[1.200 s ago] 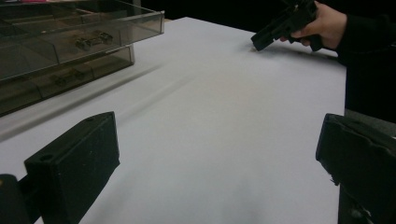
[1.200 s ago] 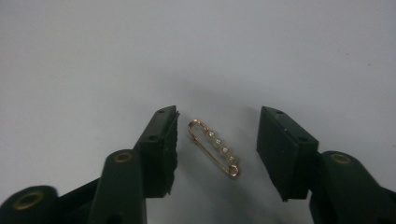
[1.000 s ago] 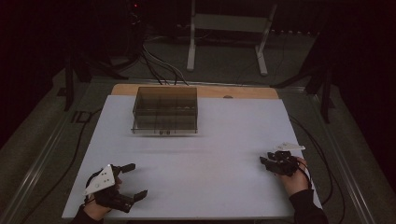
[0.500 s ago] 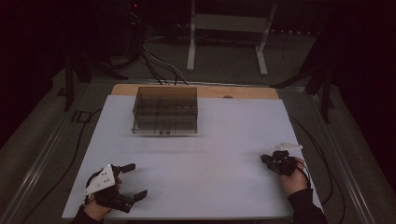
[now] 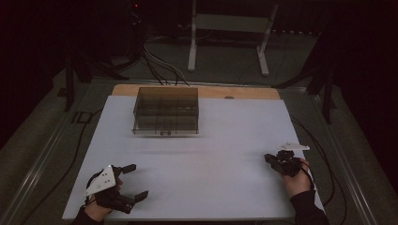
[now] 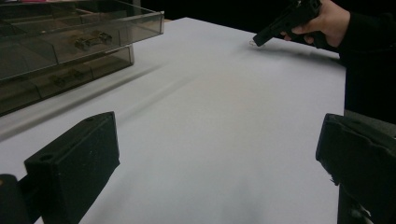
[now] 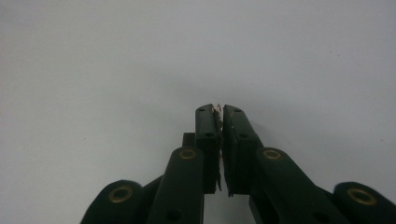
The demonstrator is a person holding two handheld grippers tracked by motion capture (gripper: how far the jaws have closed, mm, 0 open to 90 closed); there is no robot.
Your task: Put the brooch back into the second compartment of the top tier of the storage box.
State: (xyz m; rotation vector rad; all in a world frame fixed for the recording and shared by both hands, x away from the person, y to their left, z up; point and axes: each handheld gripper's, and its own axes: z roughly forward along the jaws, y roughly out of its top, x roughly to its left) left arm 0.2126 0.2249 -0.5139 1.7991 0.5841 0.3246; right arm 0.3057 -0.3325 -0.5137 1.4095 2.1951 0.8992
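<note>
The white table [image 5: 197,154] bore a smoky drawer box [image 5: 165,111] far left; the left gripper [image 5: 133,182] gaped, the right gripper [image 7: 219,111] pinched a small pale thing [image 7: 217,110]

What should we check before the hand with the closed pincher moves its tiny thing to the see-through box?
1. Right gripper jaws pressed together on a small pale item: ok.
2. What the item is: cannot tell, too small.
3. Firmness of the grip: cannot tell; a sliver shows at the jaw tips.
4. White table bare between the right gripper and the clear compartment box: ok.
5. Left gripper open, resting near the front edge, away from that path: ok.
6. Which compartment is free: cannot tell; some hold small metal parts.
</note>
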